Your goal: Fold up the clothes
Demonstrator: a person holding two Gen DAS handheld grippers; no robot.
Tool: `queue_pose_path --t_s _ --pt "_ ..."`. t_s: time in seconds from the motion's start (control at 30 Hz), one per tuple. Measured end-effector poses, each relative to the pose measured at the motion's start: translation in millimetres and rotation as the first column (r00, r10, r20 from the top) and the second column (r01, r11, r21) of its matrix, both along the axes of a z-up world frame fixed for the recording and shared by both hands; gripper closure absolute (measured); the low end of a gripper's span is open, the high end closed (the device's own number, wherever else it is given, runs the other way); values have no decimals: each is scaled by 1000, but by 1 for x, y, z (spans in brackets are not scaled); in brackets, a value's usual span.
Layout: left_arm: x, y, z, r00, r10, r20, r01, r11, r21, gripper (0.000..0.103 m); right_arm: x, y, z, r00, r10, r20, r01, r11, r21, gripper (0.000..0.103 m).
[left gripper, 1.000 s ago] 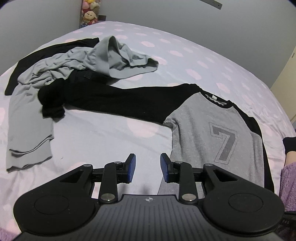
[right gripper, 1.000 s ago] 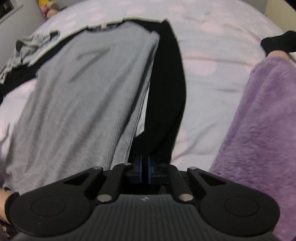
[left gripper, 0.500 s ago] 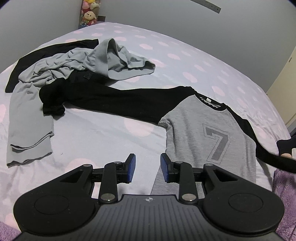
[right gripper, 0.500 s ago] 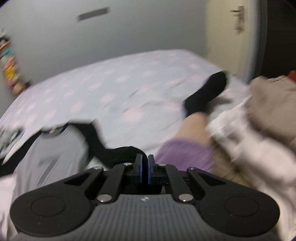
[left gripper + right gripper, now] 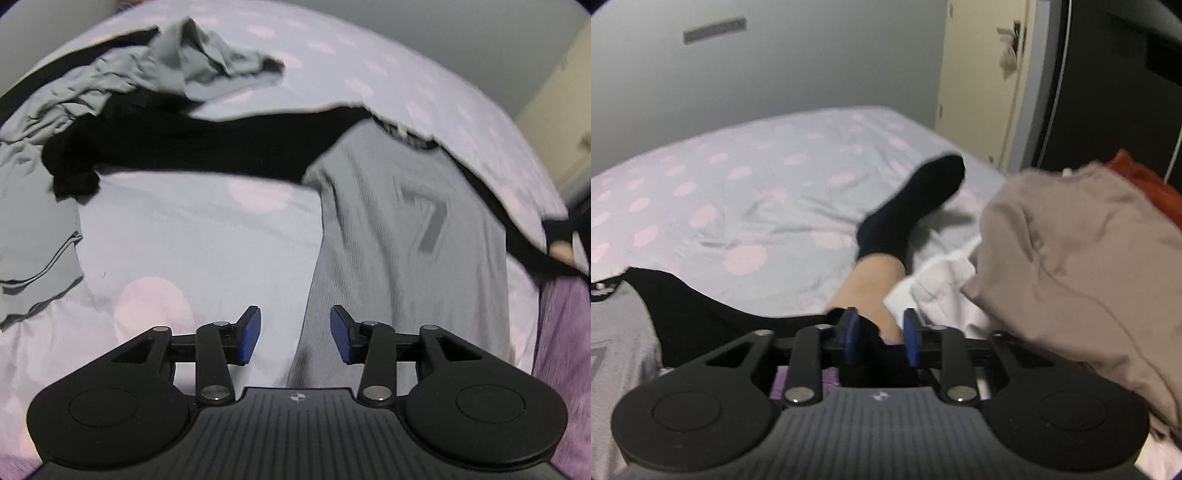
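Observation:
A grey shirt with a dark 7 and black sleeves lies flat on the dotted bed sheet. Its left sleeve stretches away to the left. The right sleeve runs out to the right, toward a person's leg. My left gripper hovers over the shirt's left side edge near the hem, its jaws opening and nothing between them. In the right wrist view the black sleeve ends between the pads of my right gripper. Those jaws are opening and the cuff rests only against the left pad.
A crumpled grey garment and grey trousers lie at the far left. A person's leg in a black sock rests on the bed ahead of the right gripper. A beige pile and white cloth lie to its right, with purple fleece nearby.
My right gripper swung up and to the right with the black sleeve end, drawing the sleeve out sideways, then its jaws parted. My left gripper tipped downward and its jaws widened.

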State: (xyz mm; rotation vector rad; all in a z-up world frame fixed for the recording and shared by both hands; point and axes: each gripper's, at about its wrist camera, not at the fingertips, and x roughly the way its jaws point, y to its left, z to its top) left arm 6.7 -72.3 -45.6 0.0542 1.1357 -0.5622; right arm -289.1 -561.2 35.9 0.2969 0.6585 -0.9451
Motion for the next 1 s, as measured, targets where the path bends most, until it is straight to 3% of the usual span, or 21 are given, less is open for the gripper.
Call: queue_pose_path --t_s 0.1,0.17,0.27,0.43,0.63,0.73,0.87,0.93,0.97,1.0 --pt "-1 -4 -4 996 -80 -42 83 995 55 63 2 29 9 996 85 36 -85 996 -1 71" --pt "-4 -8 -8 985 -145 -90 153 985 83 60 5 50 10 983 166 72 -171 983 65 71" --pt "-11 -14 -15 959 -230 -163 250 962 108 60 18 83 -4 950 303 76 -312 929 199 71" --pt "-25 -16 -27 921 -297 -252 343 925 166 57 40 134 -42 870 492 43 -462 780 422 71" --pt "-33 -15 -42 896 -295 -332 370 910 189 57 56 183 -83 756 653 -39 -521 638 567 69" --pt "-35 -16 -51 880 -290 -376 377 908 182 57 60 200 -96 694 716 -77 -545 592 593 56" --pt "-45 -22 -66 868 -293 -401 401 890 217 59 67 212 -112 632 764 -130 -557 564 610 55" --pt "-51 -26 -72 865 -300 -403 416 878 239 63 68 215 -118 620 772 -140 -558 559 614 63" --pt "-54 -28 -70 866 -313 -390 424 872 243 73 68 216 -120 617 774 -142 -558 557 615 81" --pt "-57 -28 -69 868 -322 -379 428 871 239 76 68 215 -121 616 776 -135 -558 551 621 89"
